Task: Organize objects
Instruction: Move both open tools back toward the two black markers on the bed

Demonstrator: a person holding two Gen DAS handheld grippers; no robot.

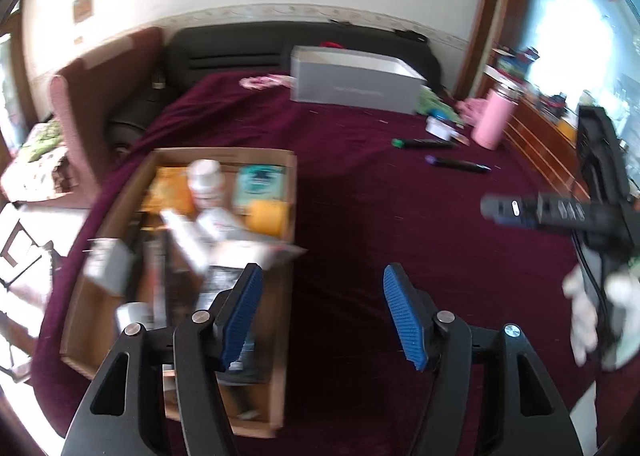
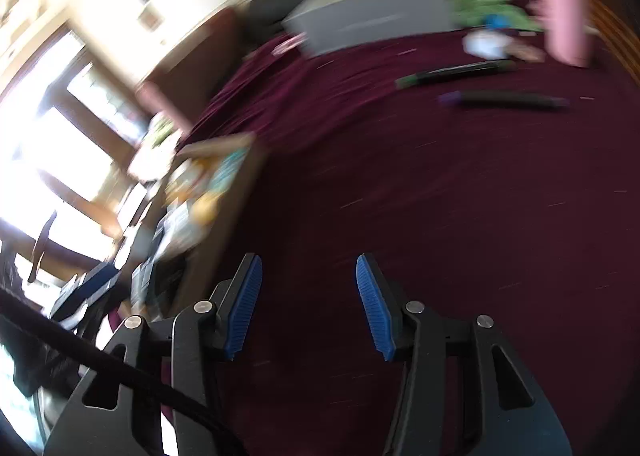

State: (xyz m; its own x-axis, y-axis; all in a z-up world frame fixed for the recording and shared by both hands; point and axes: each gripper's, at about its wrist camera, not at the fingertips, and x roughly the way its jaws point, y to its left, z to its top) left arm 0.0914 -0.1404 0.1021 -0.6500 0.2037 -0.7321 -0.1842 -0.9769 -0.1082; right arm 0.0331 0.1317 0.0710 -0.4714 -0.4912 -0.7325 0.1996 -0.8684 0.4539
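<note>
A cardboard box (image 1: 291, 191) full of bottles, tubes and packets sits at the left of the maroon cloth (image 1: 380, 215); it also shows in the right wrist view (image 2: 236, 183). My left gripper (image 1: 322, 284) is open and empty, above the box's right edge. A green-capped marker (image 1: 422, 143) and a purple-capped marker (image 1: 458, 165) lie on the cloth to the far right; both show blurred in the right wrist view (image 2: 456, 75) (image 2: 504, 99). My right gripper (image 2: 309, 276) is open and empty over bare cloth, and shows at the right edge of the left wrist view (image 1: 486, 205).
A grey box (image 1: 356, 83) stands at the back. A pink bottle (image 1: 493, 120), a small white container (image 1: 438, 127) and green items (image 1: 436, 103) sit at the back right. A chair (image 1: 100, 95) stands at the left. A wooden sideboard (image 1: 540, 143) lines the right.
</note>
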